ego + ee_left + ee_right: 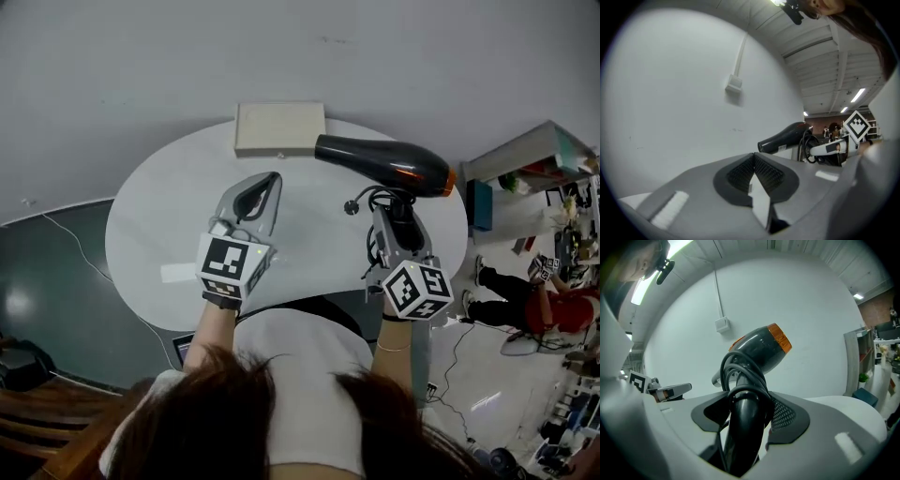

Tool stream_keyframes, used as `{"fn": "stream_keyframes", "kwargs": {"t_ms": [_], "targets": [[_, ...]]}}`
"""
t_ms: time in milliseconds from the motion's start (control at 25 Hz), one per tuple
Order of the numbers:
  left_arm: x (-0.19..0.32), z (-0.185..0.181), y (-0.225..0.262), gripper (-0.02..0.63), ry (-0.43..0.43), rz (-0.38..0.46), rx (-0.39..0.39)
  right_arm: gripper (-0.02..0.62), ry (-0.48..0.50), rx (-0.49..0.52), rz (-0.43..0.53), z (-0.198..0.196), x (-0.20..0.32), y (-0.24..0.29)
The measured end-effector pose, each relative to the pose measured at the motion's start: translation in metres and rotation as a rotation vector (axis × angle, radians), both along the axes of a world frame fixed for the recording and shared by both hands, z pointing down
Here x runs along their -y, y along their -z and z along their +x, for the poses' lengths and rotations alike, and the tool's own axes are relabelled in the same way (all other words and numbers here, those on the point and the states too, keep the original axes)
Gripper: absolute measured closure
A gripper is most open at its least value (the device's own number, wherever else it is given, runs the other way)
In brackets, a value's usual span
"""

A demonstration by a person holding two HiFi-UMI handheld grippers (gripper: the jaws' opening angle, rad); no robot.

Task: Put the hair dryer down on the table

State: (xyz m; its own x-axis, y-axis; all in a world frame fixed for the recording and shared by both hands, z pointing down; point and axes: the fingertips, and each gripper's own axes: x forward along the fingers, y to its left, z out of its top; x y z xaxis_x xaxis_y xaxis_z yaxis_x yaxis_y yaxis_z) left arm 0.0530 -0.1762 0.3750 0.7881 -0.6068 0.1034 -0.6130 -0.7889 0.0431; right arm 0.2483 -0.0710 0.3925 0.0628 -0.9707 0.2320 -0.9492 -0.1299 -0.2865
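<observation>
Hair dryer (384,161), upper right of frame, clamped by handle in fingers of right gripper (392,217) for lowering onto desk (150,225); left gripper (262,192) fingers together, empty

A round white table (314,234) carries little. A flat beige box (279,129) lies at its far edge, and a small pale strip (178,273) lies flat near the left rim.
</observation>
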Motion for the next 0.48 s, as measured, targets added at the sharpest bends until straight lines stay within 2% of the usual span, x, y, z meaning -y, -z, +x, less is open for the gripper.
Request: {"fn": "stream_keyframes", "kwargs": {"t_ms": [200, 480], "targets": [[0.004, 0.01, -0.004, 0.548, 0.109, -0.006, 0.013, 0.36, 0.115, 0.002, -0.003, 0.021, 0.028, -0.004], [0.005, -0.007, -0.008, 0.548, 0.236, -0.011, 0.038, 0.36, 0.216, 0.016, -0.016, 0.025, 0.049, -0.013]]}}
